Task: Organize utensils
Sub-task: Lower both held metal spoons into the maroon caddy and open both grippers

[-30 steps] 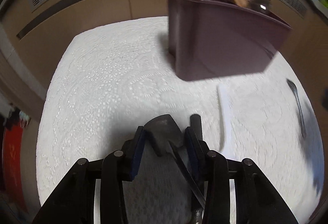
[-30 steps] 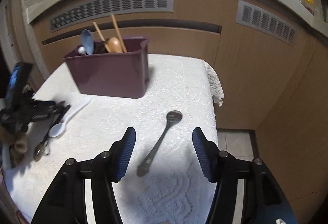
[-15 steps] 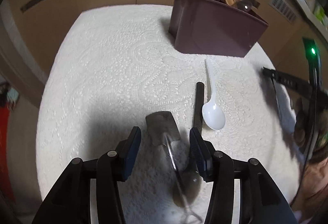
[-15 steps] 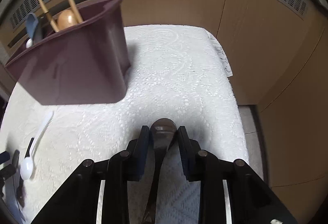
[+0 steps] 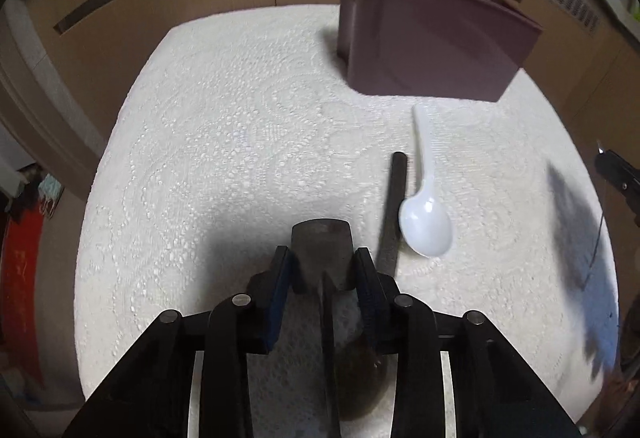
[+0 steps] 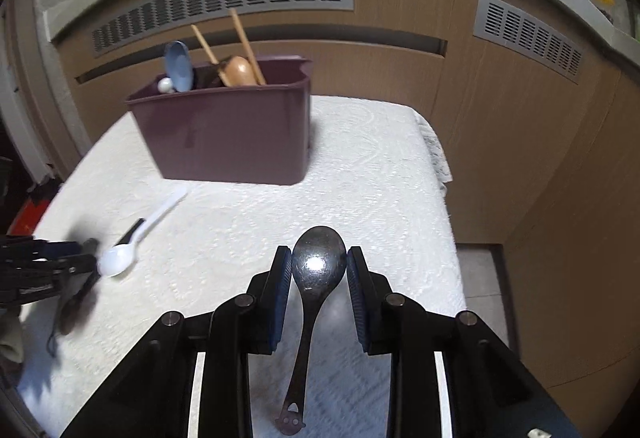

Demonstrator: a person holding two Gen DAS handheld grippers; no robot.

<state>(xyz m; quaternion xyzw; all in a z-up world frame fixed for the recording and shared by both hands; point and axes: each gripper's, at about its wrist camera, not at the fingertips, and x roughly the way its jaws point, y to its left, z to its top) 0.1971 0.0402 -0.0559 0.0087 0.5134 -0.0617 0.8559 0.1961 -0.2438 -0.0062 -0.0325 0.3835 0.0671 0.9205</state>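
My left gripper (image 5: 322, 264) is shut on a dark metal spatula (image 5: 322, 244), its flat blade between the pads, low over the white lace tablecloth (image 5: 224, 141). My right gripper (image 6: 319, 268) is shut on a metal spoon (image 6: 319, 262), bowl between the pads, handle hanging toward me, lifted above the cloth. A maroon utensil bin (image 5: 424, 41) (image 6: 228, 133) stands at the back, holding a blue spoon (image 6: 179, 65), a wooden spoon (image 6: 240, 69) and chopsticks. A white plastic spoon (image 5: 426, 205) (image 6: 136, 238) and a black-handled utensil (image 5: 394, 205) lie on the cloth.
Wooden cabinet fronts with grey vents (image 6: 224, 1) stand behind the table. The table's right edge (image 6: 444, 205) drops to the floor. The left gripper shows at the left edge of the right wrist view (image 6: 44, 270). Red items (image 5: 16, 278) sit left of the table.
My left gripper has closed on the spatula blade. My right gripper has lifted the metal spoon off the cloth and pulled back from the bin.
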